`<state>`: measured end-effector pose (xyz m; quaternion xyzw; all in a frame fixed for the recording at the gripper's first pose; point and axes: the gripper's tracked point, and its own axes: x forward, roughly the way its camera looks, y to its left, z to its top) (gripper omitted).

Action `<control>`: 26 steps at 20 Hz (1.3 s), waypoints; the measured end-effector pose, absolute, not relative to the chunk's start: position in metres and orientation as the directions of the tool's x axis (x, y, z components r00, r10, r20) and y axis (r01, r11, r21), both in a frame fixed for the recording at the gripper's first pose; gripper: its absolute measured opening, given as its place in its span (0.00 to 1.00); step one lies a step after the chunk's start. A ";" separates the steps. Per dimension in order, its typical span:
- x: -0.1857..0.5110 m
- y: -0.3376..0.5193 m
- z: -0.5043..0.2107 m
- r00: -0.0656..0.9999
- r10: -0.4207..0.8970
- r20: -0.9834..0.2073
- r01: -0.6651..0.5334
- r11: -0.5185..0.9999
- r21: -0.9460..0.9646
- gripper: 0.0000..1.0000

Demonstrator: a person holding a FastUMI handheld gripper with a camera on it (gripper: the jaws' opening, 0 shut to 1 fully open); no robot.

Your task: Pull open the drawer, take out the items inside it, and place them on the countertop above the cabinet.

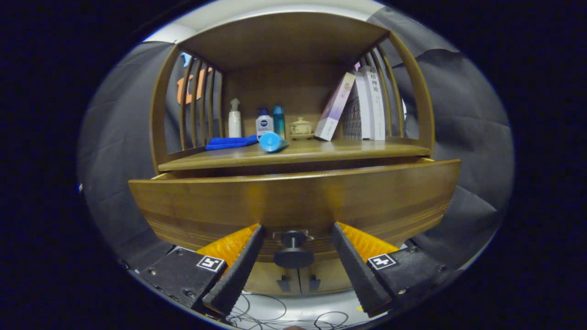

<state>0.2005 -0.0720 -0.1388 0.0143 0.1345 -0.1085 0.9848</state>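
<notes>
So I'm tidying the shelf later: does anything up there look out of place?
Yes: a blue tube lies on its side on the countertop, while the bottles behind it stand upright. The open gripper straddles the drawer knob.

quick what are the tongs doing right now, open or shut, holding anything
Tongs: open, holding nothing; the fingers sit either side of the drawer knob without pressing it. The drawer is pulled part way out.

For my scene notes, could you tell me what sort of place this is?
Probably a staged recording booth: a wooden cabinet with toiletry bottles and books stands against black cloth. The open gripper flanks the drawer knob.
</notes>
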 end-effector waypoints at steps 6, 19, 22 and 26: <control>0.244 -0.081 -0.138 0.936 -0.224 -0.272 0.225 0.974 -0.029 0.99; 0.155 -0.029 -0.093 0.974 -0.071 -0.214 0.065 0.997 -0.039 0.99; 0.112 -0.007 -0.056 0.983 -0.017 -0.185 0.011 0.999 -0.033 0.99; 0.054 0.006 -0.021 0.988 0.014 -0.154 -0.018 1.000 -0.026 0.99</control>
